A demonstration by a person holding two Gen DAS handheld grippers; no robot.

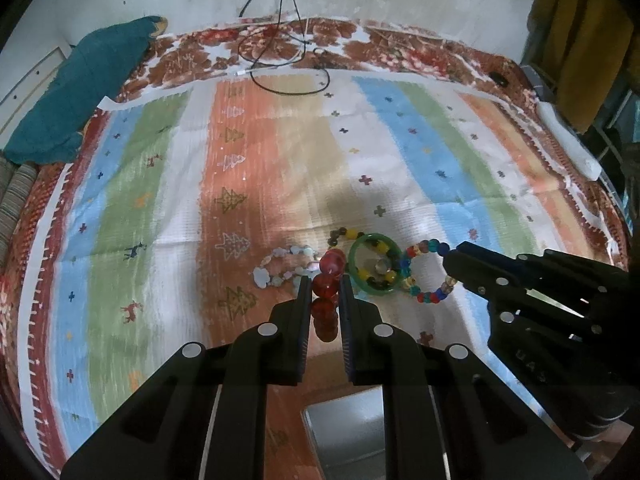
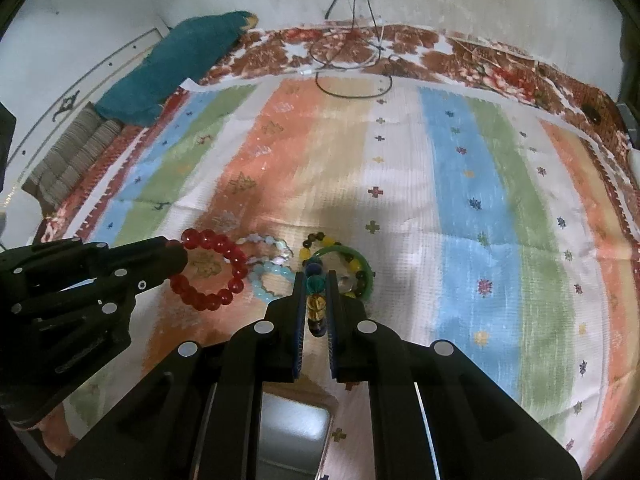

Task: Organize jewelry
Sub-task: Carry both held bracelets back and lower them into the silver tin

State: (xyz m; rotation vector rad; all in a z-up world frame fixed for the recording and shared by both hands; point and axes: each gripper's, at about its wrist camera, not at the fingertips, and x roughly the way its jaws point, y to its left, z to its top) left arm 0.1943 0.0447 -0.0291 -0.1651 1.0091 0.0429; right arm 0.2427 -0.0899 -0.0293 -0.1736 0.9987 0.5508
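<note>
My left gripper (image 1: pixel 325 280) is shut on a red bead bracelet (image 1: pixel 326 286), seen edge-on between its fingers and lifted off the cloth. From the right wrist view the same red bracelet (image 2: pixel 212 272) hangs as a ring from the left gripper (image 2: pixel 180 254). My right gripper (image 2: pixel 314 276) is shut on a multicoloured bead bracelet (image 2: pixel 316 296), which shows as a loop (image 1: pixel 424 280) at the right gripper's tip (image 1: pixel 450 258). On the cloth between them lie a green bangle (image 1: pixel 374 262), a yellow-and-dark bead bracelet (image 1: pixel 346 235) and a pale blue-white bead bracelet (image 1: pixel 276 270).
Everything lies on a striped cloth (image 1: pixel 256 184) over a red patterned bed cover. A grey box (image 1: pixel 348 432) sits below the grippers, near the front edge. A teal cloth (image 1: pixel 80 92) lies at the far left. Black cables (image 1: pixel 288 60) trail at the back, and yellow fabric (image 1: pixel 580 40) hangs at the right.
</note>
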